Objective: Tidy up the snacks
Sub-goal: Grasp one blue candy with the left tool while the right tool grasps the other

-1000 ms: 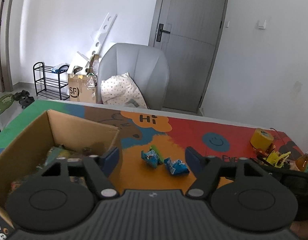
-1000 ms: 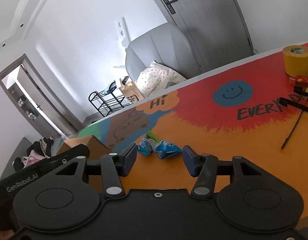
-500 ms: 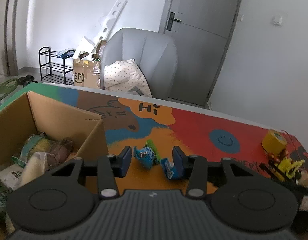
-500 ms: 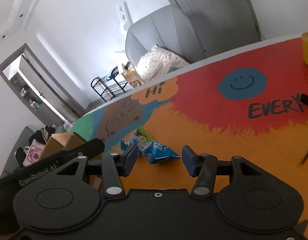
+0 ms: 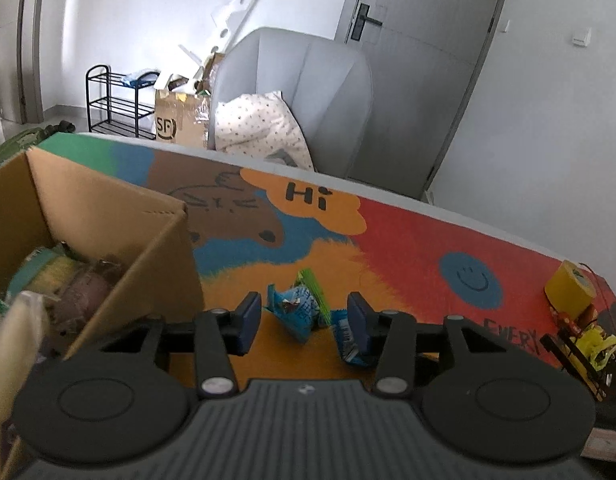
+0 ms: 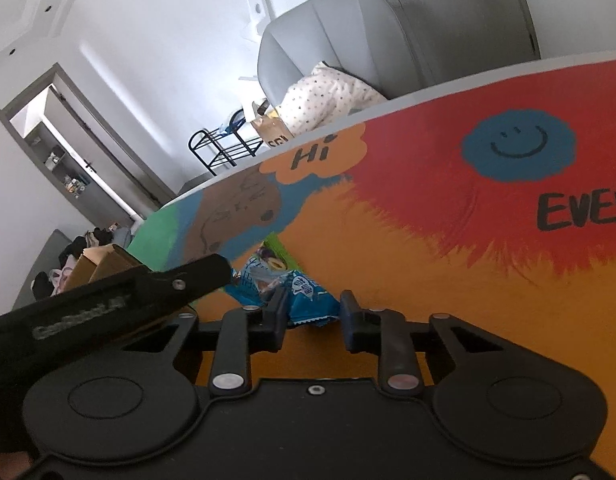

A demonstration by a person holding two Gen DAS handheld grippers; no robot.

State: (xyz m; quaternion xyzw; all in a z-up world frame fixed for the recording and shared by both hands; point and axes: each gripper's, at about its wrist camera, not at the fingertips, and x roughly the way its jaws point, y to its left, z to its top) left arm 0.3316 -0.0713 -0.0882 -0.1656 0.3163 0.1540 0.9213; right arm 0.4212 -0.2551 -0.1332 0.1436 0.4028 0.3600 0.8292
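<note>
Left wrist view: the left gripper (image 5: 304, 322) has its blue pads apart around a crinkly blue snack packet (image 5: 294, 312) in the lower middle, not touching it. A second shiny blue packet (image 5: 346, 340) lies just beside the right pad. A green wrapper (image 5: 314, 292) pokes out behind. The brown cardboard box (image 5: 108, 216) at left holds more snacks. The bright table mat (image 5: 388, 248) says "Hi". A yellow tape roll (image 5: 568, 290) sits far right. Right wrist view: the right gripper (image 6: 312, 322) is apart around the second packet (image 6: 308, 296), near the bottom middle. "EVE" shows at the right edge
</note>
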